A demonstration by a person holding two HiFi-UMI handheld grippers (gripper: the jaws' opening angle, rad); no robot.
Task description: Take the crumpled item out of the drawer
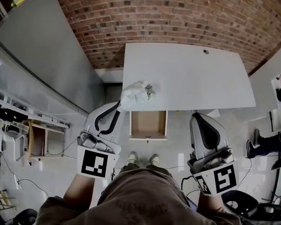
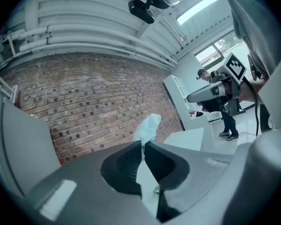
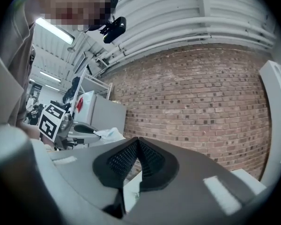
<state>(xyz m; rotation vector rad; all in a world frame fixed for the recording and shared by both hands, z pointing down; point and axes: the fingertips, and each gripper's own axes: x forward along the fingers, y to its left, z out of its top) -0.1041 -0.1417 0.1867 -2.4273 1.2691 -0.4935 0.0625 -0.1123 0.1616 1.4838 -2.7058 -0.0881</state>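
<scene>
My left gripper (image 1: 118, 106) is shut on the crumpled white item (image 1: 135, 93), held up over the front left corner of the white table (image 1: 192, 74). In the left gripper view the crumpled item (image 2: 148, 127) sticks out past the closed left gripper (image 2: 143, 145). The open drawer (image 1: 148, 124) hangs under the table's front edge, and its brown inside looks bare. My right gripper (image 1: 199, 116) is shut on nothing, to the right of the drawer. The right gripper view shows the closed right gripper (image 3: 137, 143) and, at left, the crumpled item (image 3: 110, 134) in the left gripper (image 3: 99, 134).
A red brick wall (image 1: 178, 13) runs behind the table. A large grey panel (image 1: 42, 64) and shelving (image 1: 23, 135) stand at the left. My shoes (image 1: 141, 159) are just below the drawer. Another person's legs (image 1: 267, 143) show at the right, by white furniture (image 1: 271, 83).
</scene>
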